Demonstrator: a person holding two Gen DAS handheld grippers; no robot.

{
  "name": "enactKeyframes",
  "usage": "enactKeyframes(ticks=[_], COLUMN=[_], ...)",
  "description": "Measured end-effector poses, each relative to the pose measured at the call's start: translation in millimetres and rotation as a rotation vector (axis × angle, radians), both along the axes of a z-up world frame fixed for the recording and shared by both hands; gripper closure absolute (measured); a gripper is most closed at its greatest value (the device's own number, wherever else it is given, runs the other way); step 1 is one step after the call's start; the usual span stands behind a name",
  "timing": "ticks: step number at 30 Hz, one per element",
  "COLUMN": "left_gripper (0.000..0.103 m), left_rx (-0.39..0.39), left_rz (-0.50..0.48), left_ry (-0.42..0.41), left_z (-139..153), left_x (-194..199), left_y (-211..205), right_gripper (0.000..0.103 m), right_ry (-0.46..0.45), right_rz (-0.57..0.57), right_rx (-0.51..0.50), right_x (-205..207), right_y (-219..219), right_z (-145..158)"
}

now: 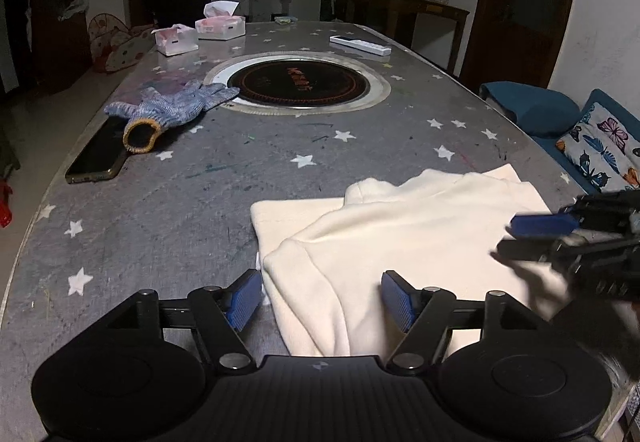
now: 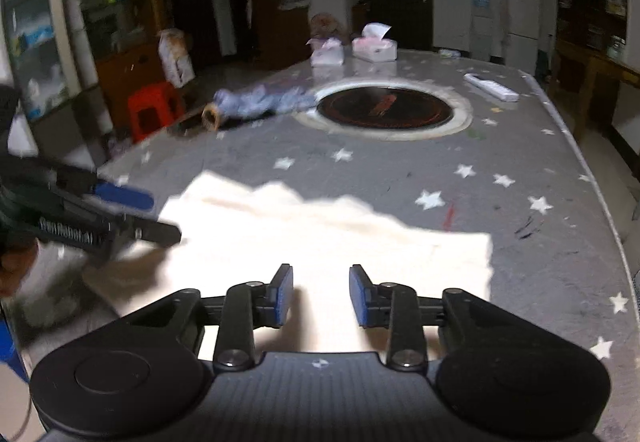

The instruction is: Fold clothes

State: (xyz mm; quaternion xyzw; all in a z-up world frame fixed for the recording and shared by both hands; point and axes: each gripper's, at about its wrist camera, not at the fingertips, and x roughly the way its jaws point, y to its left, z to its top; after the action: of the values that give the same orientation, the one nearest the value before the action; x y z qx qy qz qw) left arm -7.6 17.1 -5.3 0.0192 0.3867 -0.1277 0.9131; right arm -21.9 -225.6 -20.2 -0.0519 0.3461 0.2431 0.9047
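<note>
Left wrist view has the cream garment (image 1: 400, 230) lying folded on the near part of the grey star-print table (image 1: 180, 210), a bit to the right of center, with one layer flopped over another so you get stacked edges on its left side. The left gripper (image 1: 322, 298) is spread wide, nothing between the blue pads (image 1: 244, 298). The left pad sits just off the garment's left edge over bare table, the right pad over the cloth itself. Can't tell if either is actually touching.

Off to the right in that same view the right gripper (image 1: 516, 238) pokes in sideways over the garment, kinda motion-blurred. From its own camera the right gripper (image 2: 321, 296) has its fingers apart too, not pinching anything, hovering over the near side of the cloth (image 2: 320, 238), which is blown out bright white there. The left gripper (image 2: 156, 214) shows up at the left edge of that view, blurry, over the garment's left corner.

Other stuff on the table: a blue knit glove (image 1: 176, 110) with an orange cuff lying partly on a dark phone (image 1: 98, 154), a round built-in hotplate (image 1: 298, 82) in the middle, two tissue boxes (image 1: 220, 27) at the far end, and a white remote (image 1: 360, 45) far right.
</note>
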Motion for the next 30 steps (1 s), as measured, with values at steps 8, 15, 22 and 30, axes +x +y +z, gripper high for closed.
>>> enactKeyframes(ticks=[8,15,22,30], left_gripper=[0.027,0.019,0.011,0.0], left_rx=[0.013,0.017,0.014,-0.02], left_rz=[0.028,0.071,0.147,0.183], left_ry=[0.003,0.004,-0.01,-0.026], left_z=[1,2,6,12], left_x=[-5,-10,-17,-21], left_y=[5,14,37,49], right_gripper=[0.068,0.066,0.066,0.065], right_ry=[-0.038,-0.041,-0.065,-0.065], right_rz=[0.058,0.149,0.179,0.287], right_rx=[-0.033,-0.054,-0.101,-0.117], right_x=[-15,-24,-32,-42], right_y=[15,46,65,99], right_z=[7,1,-1,-4])
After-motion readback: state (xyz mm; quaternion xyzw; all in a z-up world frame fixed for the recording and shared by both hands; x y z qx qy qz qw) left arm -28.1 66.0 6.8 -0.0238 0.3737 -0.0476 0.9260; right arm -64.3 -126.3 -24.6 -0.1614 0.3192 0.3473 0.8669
